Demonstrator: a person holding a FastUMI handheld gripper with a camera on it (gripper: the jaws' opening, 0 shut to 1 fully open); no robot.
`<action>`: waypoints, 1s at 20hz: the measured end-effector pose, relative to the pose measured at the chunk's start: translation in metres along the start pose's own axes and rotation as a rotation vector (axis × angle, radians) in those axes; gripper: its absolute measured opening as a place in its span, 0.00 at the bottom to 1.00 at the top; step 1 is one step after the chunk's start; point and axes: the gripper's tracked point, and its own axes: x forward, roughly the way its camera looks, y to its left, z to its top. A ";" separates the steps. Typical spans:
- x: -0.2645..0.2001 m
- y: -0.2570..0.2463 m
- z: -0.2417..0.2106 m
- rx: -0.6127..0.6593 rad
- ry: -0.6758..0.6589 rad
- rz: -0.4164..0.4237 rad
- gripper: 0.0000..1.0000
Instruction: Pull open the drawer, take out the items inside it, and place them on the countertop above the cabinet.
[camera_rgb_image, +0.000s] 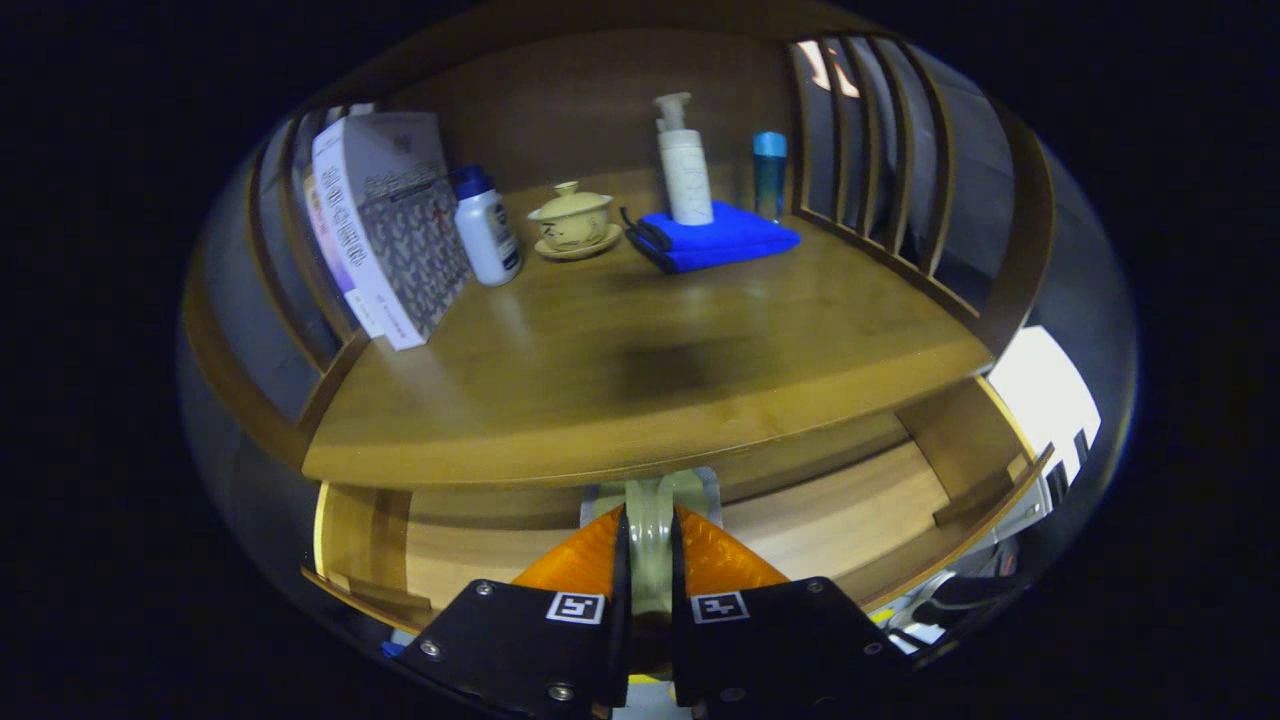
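Observation:
My gripper (650, 520) hangs over the open wooden drawer (850, 520), just under the front edge of the countertop (640, 370). Its orange fingers (580, 560) are shut on a slim pale-green item (650, 560) that stands up between them. The item's wider, greyish top end (650, 492) reaches the countertop's edge. I cannot tell what kind of item it is. The drawer floor on both sides of the fingers is bare wood.
On the countertop stand books (385, 225) at the left rail, a white bottle with a blue cap (486, 228), a lidded cup on a saucer (572, 220), a folded blue cloth (725, 238) carrying a white pump bottle (684, 165), and a blue cylinder (769, 172). Slatted rails (880, 150) close both sides.

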 end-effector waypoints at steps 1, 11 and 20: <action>0.001 -0.005 0.002 0.041 -0.001 -0.006 0.17; -0.012 -0.049 0.008 0.472 -0.030 -0.051 0.17; -0.023 -0.054 0.003 0.514 -0.068 -0.132 0.17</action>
